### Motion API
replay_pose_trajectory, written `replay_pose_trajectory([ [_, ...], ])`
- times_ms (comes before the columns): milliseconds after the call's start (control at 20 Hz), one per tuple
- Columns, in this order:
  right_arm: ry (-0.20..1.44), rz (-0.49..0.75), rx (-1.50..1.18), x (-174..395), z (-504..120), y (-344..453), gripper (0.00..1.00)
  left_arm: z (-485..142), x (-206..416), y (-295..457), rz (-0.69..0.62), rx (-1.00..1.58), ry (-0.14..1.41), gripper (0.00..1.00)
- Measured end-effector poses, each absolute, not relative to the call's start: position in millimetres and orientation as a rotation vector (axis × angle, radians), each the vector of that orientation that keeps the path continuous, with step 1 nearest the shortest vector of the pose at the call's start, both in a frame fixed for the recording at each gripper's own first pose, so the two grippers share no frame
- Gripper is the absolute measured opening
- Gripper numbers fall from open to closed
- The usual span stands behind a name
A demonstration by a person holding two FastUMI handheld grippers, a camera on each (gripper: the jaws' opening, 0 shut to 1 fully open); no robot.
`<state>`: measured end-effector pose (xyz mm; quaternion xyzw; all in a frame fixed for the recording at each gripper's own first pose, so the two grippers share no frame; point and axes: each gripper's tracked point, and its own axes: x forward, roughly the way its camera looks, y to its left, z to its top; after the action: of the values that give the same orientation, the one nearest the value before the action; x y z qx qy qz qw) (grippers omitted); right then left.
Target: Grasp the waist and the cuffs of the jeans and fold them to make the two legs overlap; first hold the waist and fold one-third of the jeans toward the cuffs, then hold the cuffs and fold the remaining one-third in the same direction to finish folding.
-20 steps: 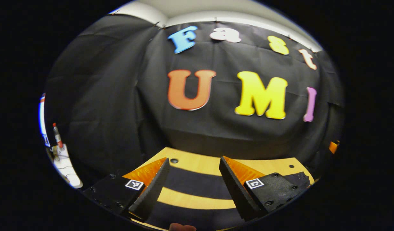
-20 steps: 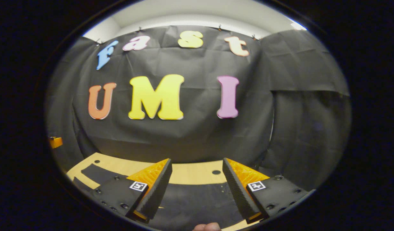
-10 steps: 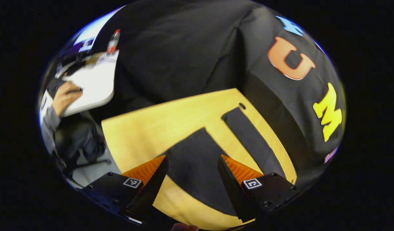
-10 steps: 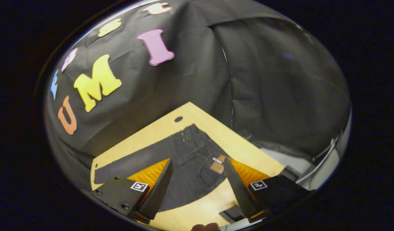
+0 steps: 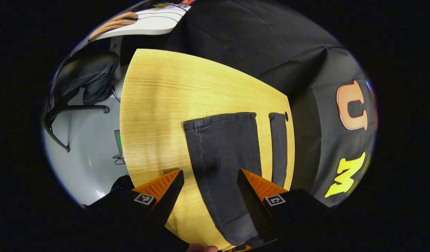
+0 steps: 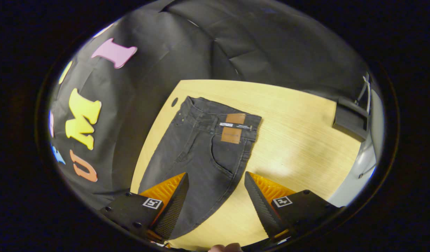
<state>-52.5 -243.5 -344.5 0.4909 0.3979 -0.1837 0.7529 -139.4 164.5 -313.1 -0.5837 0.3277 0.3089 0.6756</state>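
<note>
Each handheld tool, the left gripper (image 5: 209, 187) and the right gripper (image 6: 216, 190), had two wedge-shaped fingers with ribbed outer faces and finely toothed inner pads, mounted on dark blocks fastened with round screws and each bearing a small square black-and-white marker.

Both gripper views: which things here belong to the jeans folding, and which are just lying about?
Part of the job:
- jeans, spread flat, legs apart
- cuffs
- waist
- left gripper, fingers open
- right gripper, fingers open
- table

Just lying about:
- black box at the table's corner
- chair
- white desk
</note>
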Motion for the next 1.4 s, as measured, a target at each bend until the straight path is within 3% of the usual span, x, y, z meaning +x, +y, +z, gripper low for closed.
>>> replay_pose_trajectory([
  [50, 0.878, -0.424, 1.087, -51.4, -353.3, -245.7, 0.98, -312.5, -138.6, 164.9, 0.7, -1.33, 0.732, 0.99],
  [150, 0.876, -0.456, 1.109, -45.8, -361.0, -251.5, 0.98, -313.0, -132.9, 168.6, 0.706, -1.339, 0.724, 0.97],
  [200, 0.866, -0.459, 1.124, -40.3, -362.0, -253.3, 0.93, -312.7, -127.6, 170.6, 0.704, -1.341, 0.717, 0.97],
  [600, 0.811, -0.429, 1.268, -21.0, -355.9, -257.4, 0.96, -313.8, -79.7, 176.1, 0.625, -1.38, 0.651, 0.97],
  [750, 0.788, -0.445, 1.358, -14.4, -355.8, -258.5, 0.92, -315.1, -70.0, 179.8, 0.621, -1.432, 0.632, 1.0],
  [800, 0.807, -0.443, 1.351, -14.5, -358.1, -257.4, 0.92, -315.3, -67.4, 180.8, 0.619, -1.439, 0.633, 0.96],
  [850, 0.832, -0.442, 1.339, -12.1, -366.9, -252.8, 0.84, -315.9, -65.8, 179.9, 0.619, -1.435, 0.644, 0.95],
  [900, 0.838, -0.436, 1.344, -8.6, -371.2, -250.7, 0.86, -319.2, -63.2, 180.0, 0.622, -1.429, 0.657, 0.93],
  [950, 0.842, -0.43, 1.356, -1.6, -374.5, -249.3, 0.72, -321.7, -62.2, 178.8, 0.626, -1.428, 0.671, 0.9],
  [1000, 0.845, -0.425, 1.36, 3.6, -377.0, -248.0, 0.72, -324.3, -58.5, 178.9, 0.623, -1.429, 0.676, 0.67],
  [1050, 0.87, -0.438, 1.339, 3.4, -384.1, -247.2, 0.72, -325.4, -56.3, 178.1, 0.619, -1.43, 0.68, 0.74],
  [1150, 0.895, -0.462, 1.307, 4.4, -399.0, -249.9, 0.38, -327.0, -52.1, 174.4, 0.609, -1.432, 0.691, 0.63],
  [1200, 0.893, -0.469, 1.31, 6.7, -395.0, -251.7, 0.21, -325.0, -51.8, 177.1, 0.608, -1.433, 0.688, 0.42],
  [1250, 0.893, -0.483, 1.298, 1.7, -393.6, -253.9, 0.3, -331.1, -51.2, 176.3, 0.633, -1.423, 0.699, 0.4],
  [1300, 0.9, -0.482, 1.309, 1.5, -390.7, -257.1, 0.21, -332.0, -50.4, 176.5, 0.634, -1.42, 0.703, 0.15],
  [1350, 0.905, -0.478, 1.309, 4.5, -394.8, -252.4, 0.12, -330.8, -47.7, 174.4, 0.617, -1.42, 0.704, 0.18],
  [1400, 0.904, -0.474, 1.307, 5.1, -391.5, -253.0, 0.12, -326.5, -46.3, 174.8, 0.601, -1.418, 0.698, 0.12],
])
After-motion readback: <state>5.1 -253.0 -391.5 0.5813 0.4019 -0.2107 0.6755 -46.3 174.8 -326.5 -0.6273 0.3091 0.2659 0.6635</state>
